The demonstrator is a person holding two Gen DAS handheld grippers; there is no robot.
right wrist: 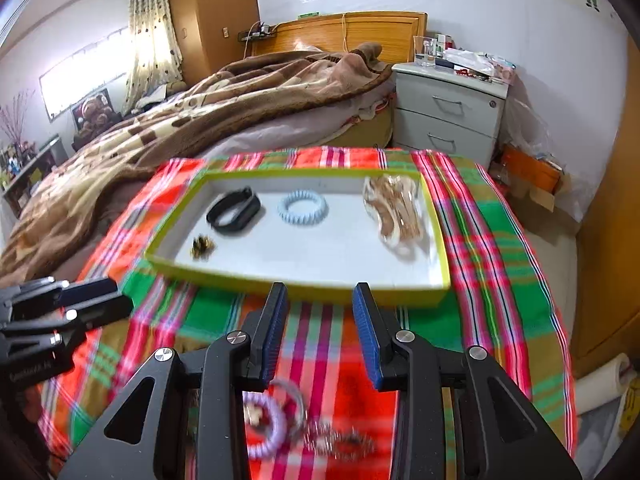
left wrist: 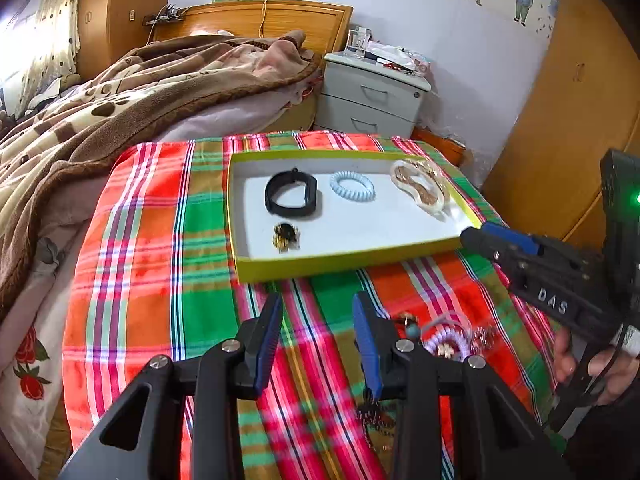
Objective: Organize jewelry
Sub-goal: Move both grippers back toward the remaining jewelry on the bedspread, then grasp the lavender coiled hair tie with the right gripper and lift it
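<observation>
A yellow-green tray (left wrist: 352,258) (right wrist: 420,294) lies on the plaid cloth. It holds a black band (left wrist: 291,196) (right wrist: 234,210), a light-blue spiral hair tie (left wrist: 352,186) (right wrist: 303,206), a clear bag of gold pieces (left wrist: 420,186) (right wrist: 394,212) and a gold brooch (left wrist: 286,236) (right wrist: 202,246). Loose jewelry lies nearer, with a purple spiral tie (left wrist: 444,338) (right wrist: 266,428) and a blurred tangle of small pieces (right wrist: 340,440). My left gripper (left wrist: 316,320) (right wrist: 120,294) hovers open and empty short of the tray. My right gripper (right wrist: 320,312) (left wrist: 474,236) is open too, above the loose pile, with its tips near the tray's front right corner.
The plaid cloth (left wrist: 160,240) covers a small table beside a bed with a brown blanket (left wrist: 120,112). A white nightstand (left wrist: 372,96) stands behind, and a wooden wardrobe (left wrist: 560,120) to the right. A hand (left wrist: 600,368) holds the right gripper.
</observation>
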